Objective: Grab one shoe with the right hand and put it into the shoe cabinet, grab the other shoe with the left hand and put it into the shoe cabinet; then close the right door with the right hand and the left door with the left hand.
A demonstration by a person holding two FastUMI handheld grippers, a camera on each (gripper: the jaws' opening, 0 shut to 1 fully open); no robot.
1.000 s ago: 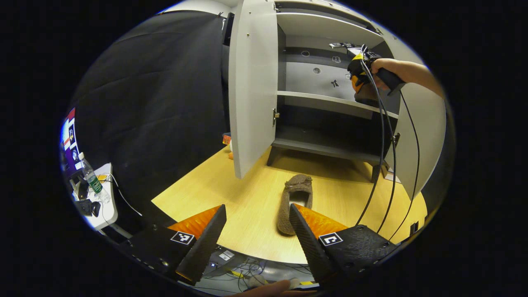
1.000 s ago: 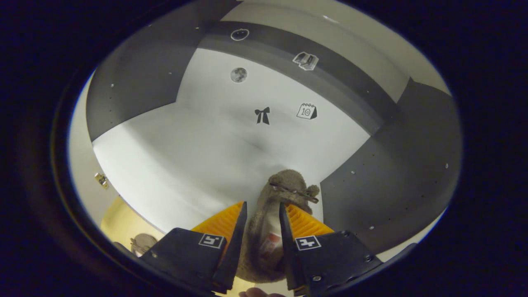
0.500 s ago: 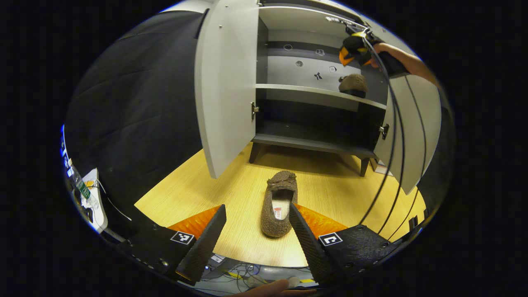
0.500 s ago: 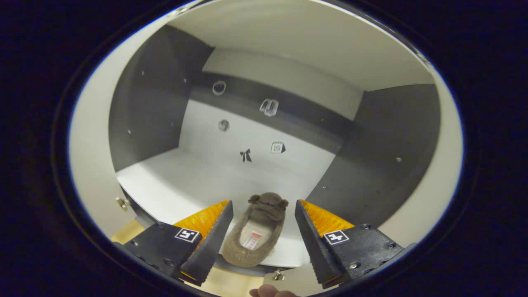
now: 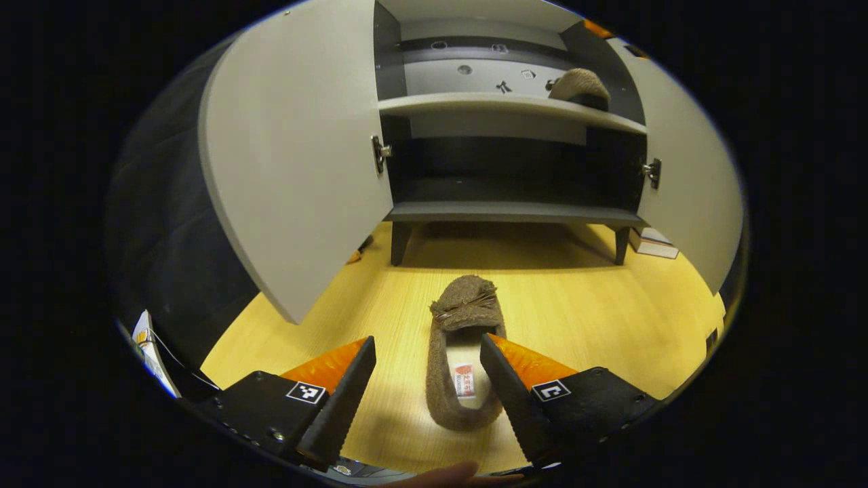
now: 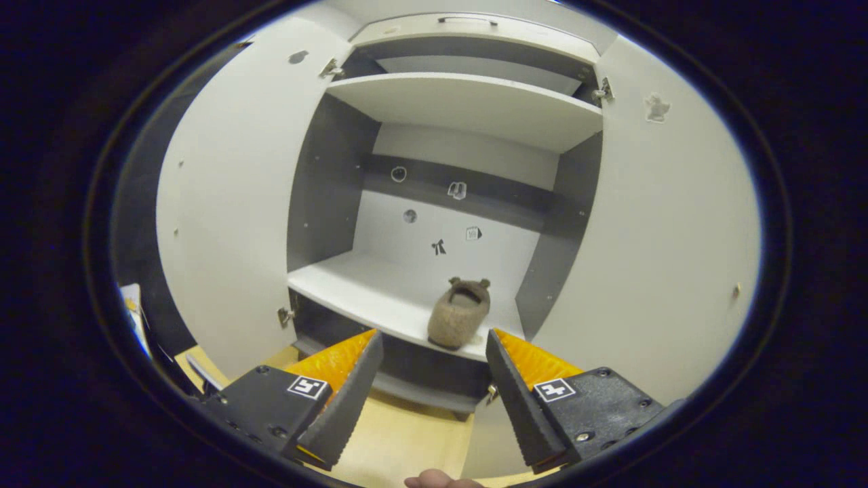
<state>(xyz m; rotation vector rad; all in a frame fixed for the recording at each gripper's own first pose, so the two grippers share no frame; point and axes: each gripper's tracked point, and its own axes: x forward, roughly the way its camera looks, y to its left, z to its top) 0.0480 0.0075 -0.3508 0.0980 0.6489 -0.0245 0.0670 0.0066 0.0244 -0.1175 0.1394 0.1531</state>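
A brown fuzzy slipper (image 5: 461, 352) lies on the wooden floor (image 5: 583, 305) in front of the shoe cabinet (image 5: 508, 213), toe toward the cabinet. My left gripper (image 5: 424, 390) is open and low over it, its heel end between the fingers without contact that I can see. The other brown slipper (image 6: 458, 320) rests on the right end of the middle shelf (image 6: 366, 291), and in the left gripper view that slipper (image 5: 578, 85) sits on the shelf (image 5: 475, 105). My right gripper (image 6: 430, 386) is open, held back outside the cabinet, with nothing in it.
Both cabinet doors stand wide open: left door (image 5: 291, 163) and right door (image 5: 685, 169); in the right gripper view, left door (image 6: 230, 196) and right door (image 6: 664, 244). A dark lower compartment (image 5: 508, 176) sits under the shelf. Papers (image 5: 654, 242) lie by the cabinet's right leg.
My right gripper let go of its slipper on the middle shelf and backed out of the cabinet. My left gripper moved forward and down until the floor slipper's heel lies between its fingers.
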